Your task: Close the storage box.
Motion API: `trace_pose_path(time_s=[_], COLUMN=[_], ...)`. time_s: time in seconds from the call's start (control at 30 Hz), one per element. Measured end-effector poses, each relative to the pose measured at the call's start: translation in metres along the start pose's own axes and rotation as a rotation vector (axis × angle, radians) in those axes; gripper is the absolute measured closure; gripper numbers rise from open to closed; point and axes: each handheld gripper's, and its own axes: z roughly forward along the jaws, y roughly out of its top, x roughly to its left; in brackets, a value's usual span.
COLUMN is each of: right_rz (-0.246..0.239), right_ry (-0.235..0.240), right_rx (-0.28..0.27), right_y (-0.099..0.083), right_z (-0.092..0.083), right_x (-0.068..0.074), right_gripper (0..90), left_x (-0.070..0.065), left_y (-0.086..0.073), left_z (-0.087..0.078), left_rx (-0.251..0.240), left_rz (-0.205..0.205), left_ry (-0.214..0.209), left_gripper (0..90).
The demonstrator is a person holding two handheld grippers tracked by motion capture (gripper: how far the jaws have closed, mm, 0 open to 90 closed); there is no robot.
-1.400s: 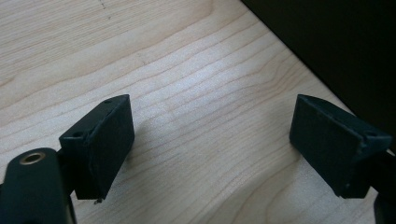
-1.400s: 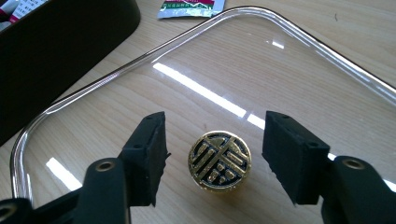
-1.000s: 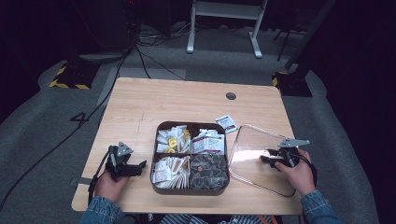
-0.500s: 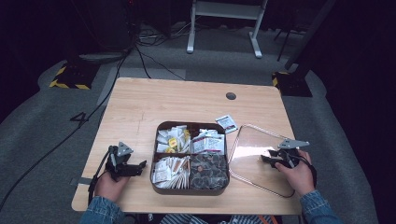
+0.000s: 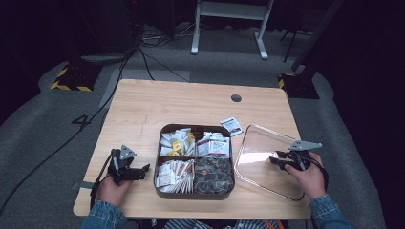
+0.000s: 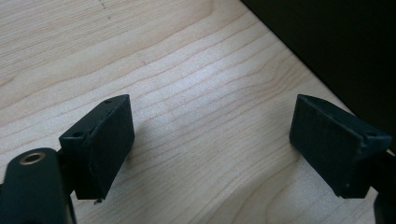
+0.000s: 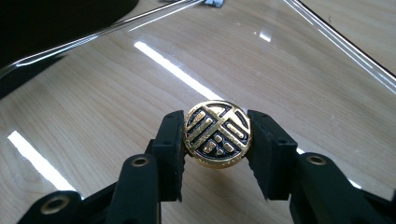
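A clear plastic lid (image 5: 260, 152) lies flat on the table to the right of a brown four-part tray (image 5: 193, 127). The lid carries a round gold-and-black knob (image 7: 217, 134). My right gripper (image 7: 217, 136) grips that knob from both sides; its jaws have just been closing and now press on it. In the high view the right gripper (image 5: 278, 161) sits over the lid's right half. My left gripper (image 5: 142, 170) rests on the wood left of the tray, open, with only bare table between its jaws (image 6: 210, 140).
The tray's compartments hold several paper sachets and dark packets. One loose sachet (image 5: 231, 125) lies on the table behind the tray's right corner. A small round hole (image 5: 236, 98) marks the far table top. The table's front edge runs close under both hands.
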Motion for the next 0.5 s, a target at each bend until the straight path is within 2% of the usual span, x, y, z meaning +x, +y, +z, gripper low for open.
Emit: trace_pose_path(time_s=[0.27, 0.5], right_rz=[0.015, 0.019], right_ry=[-0.006, -0.006], right_rx=[-0.052, -0.075], right_y=[0.007, 0.012], right_z=[-0.015, -0.023], right_x=[-0.002, -0.002], right_gripper=[58.8, 58.8], left_x=[0.0, 0.0], left_y=[0.0, 0.0], left_z=[0.0, 0.0], left_rx=[0.0, 0.0], left_rz=[0.0, 0.0], left_ry=[0.0, 0.0], left_gripper=[14.3, 14.3])
